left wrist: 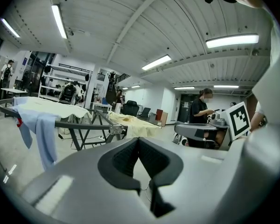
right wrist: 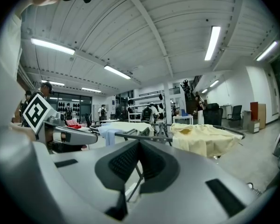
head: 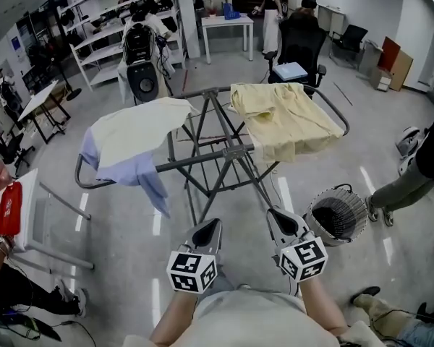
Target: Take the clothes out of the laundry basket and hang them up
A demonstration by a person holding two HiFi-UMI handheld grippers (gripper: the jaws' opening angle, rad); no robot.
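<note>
A grey folding drying rack (head: 210, 155) stands in front of me. A yellow garment (head: 286, 121) lies spread over its right wing, a cream garment (head: 139, 129) over its left wing with a light blue garment (head: 145, 172) hanging beneath it. The wire laundry basket (head: 338, 215) stands on the floor at the right; I see nothing in it. My left gripper (head: 209, 229) and right gripper (head: 278, 217) are held close to my body, short of the rack, both shut with nothing between the jaws. The rack (left wrist: 86, 123) with its garments also shows in both gripper views, the yellow garment (right wrist: 203, 136) included.
A person's legs (head: 405, 183) stand right of the basket. A white chair (head: 29, 215) with a red item is at the left. An office chair (head: 300, 49), a white table (head: 226, 26) and shelves (head: 101, 45) stand further back.
</note>
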